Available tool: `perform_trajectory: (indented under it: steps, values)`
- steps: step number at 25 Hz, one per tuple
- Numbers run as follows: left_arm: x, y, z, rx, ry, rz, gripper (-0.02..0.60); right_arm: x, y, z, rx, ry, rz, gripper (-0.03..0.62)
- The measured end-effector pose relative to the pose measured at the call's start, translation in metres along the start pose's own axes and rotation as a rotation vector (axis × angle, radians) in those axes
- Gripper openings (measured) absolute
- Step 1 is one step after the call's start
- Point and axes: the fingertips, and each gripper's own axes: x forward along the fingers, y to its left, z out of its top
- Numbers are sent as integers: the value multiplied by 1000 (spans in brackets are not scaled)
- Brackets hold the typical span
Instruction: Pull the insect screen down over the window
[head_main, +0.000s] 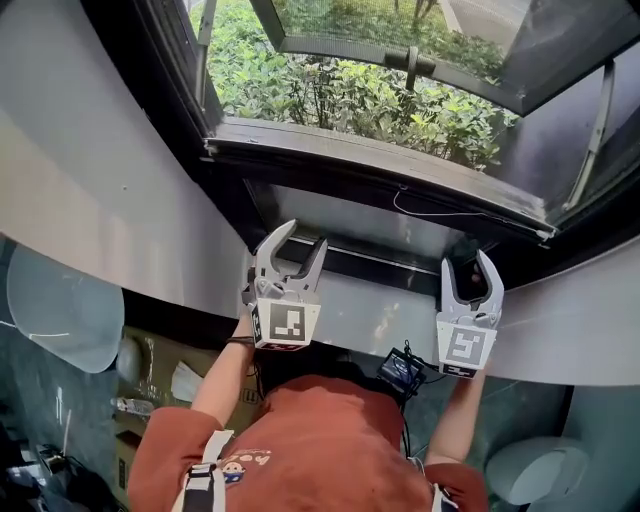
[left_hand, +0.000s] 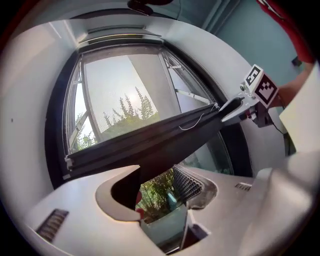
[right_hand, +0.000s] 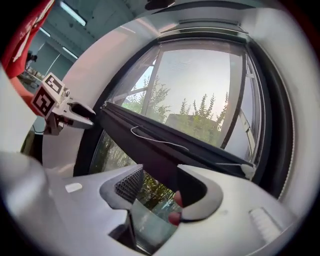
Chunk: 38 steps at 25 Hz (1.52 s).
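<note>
The left tool (head_main: 303, 236) is held up near the left end of the window's bottom edge. Its two jaws are wide apart and hold nothing – only green bushes (head_main: 340, 95) show through the gap.

The insect screen (right_hand: 200, 85) hangs from the top edge of the window and ends at a dark bar (head_main: 350, 155). The bar runs from the left edge of the window to the right edge, partway down. A thin white cord (head_main: 440, 212) hangs under the bar, nearer its right end.

The right tool (head_main: 467, 262) is held up near the right end of the bottom edge. Its jaws are apart too – nothing is gripped. Both tools are close under the bar, and I cannot tell if they touch it.
</note>
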Motion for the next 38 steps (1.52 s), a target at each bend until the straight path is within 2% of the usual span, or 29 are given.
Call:
perform_trajectory:
  steps: [5, 12, 19, 24, 32, 38]
  values:
    - [-12, -14, 1, -154, -33, -6, 210, -15, 13, -3, 127, -37, 2, 221]
    - [-25, -29, -5, -289, -55, -28, 210, -33, 27, -21, 271, -52, 35, 221]
    - [-38, -39, -8, -351, -70, -55, 210, -45, 43, -19, 356, -88, 87, 221]
    - [-45, -50, -11, -352, -86, -67, 209, -55, 58, -16, 356, -118, 110, 221]
    - [-52, -49, -11, -316, -125, -43, 206, -58, 56, -15, 331, -156, 38, 219]
    - [-52, -49, -11, -285, -130, -37, 206, -55, 56, -16, 322, -155, 32, 219]
